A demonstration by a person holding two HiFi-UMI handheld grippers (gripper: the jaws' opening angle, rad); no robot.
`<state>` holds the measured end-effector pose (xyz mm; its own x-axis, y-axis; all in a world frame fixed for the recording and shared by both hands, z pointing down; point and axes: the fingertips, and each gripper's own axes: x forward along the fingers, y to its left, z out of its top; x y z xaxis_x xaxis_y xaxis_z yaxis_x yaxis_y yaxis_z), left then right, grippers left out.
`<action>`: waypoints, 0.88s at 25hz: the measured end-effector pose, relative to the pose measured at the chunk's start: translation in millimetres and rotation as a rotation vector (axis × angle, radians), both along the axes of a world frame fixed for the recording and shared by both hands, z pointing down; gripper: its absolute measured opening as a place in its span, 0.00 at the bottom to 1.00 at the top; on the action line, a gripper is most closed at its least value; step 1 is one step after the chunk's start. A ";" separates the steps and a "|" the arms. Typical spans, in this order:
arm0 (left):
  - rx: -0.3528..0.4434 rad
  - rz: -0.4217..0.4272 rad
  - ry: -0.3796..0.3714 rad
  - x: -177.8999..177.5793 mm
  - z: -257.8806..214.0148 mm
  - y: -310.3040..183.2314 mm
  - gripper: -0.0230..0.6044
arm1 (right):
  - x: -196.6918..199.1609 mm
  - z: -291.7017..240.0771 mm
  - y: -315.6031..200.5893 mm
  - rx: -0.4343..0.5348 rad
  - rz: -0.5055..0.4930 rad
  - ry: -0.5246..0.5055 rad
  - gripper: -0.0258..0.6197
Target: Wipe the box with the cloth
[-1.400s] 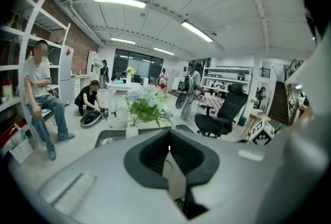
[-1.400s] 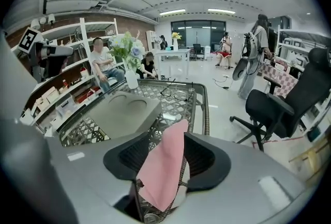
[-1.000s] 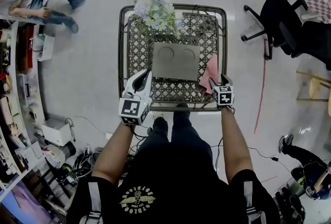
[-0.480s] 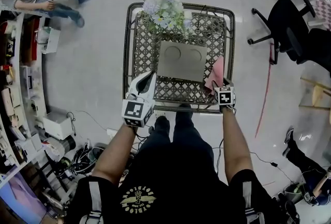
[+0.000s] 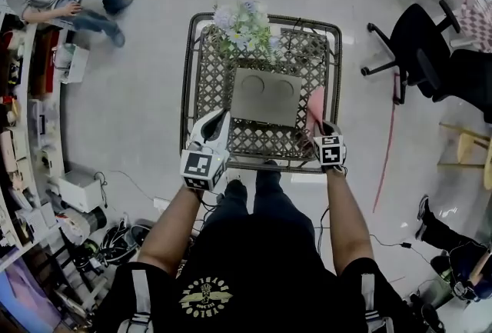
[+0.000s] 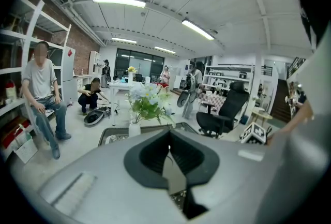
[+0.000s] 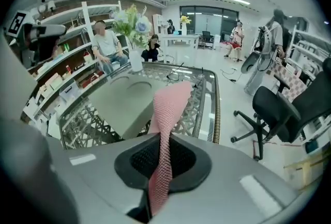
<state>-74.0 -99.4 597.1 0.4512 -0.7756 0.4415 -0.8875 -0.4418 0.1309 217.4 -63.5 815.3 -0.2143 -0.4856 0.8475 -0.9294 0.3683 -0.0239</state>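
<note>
Now my right gripper [image 7: 164, 140] has just pinched the cloth [image 7: 168, 109], I aim it flat at the box [image 5: 265, 95], ten o'clock. My left gripper [image 5: 217, 118] sits shut, empty.

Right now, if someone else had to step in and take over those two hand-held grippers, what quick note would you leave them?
Right gripper: its jaws have just closed on the pink cloth, which sticks out ahead of them near the box's right edge.
Left gripper: shut, nothing between its jaws, held at the near left side of the wire table.
The grey box lies flat in the middle of the table, with the vase of flowers behind it.
Done: the cloth is gripped.
Left: bring the cloth onto the box top and wipe it.
</note>
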 end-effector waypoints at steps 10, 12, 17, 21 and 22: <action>0.039 -0.075 0.050 -8.3 -35.1 -7.0 0.04 | -18.1 -75.8 -20.4 0.108 -0.012 -0.093 0.08; 0.055 -0.081 0.047 -10.5 -39.6 -8.8 0.04 | -22.6 -88.8 -24.3 0.128 -0.015 -0.119 0.08; 0.071 -0.097 0.025 -15.3 -40.5 -11.8 0.04 | -38.0 -114.7 -34.6 0.156 -0.054 -0.174 0.08; 0.083 -0.125 0.021 -15.4 -46.6 -16.3 0.04 | -52.5 -129.9 -44.7 0.170 -0.108 -0.204 0.07; 0.086 -0.133 0.020 -15.2 -48.4 -17.6 0.04 | -56.3 -133.2 -47.5 0.172 -0.122 -0.212 0.08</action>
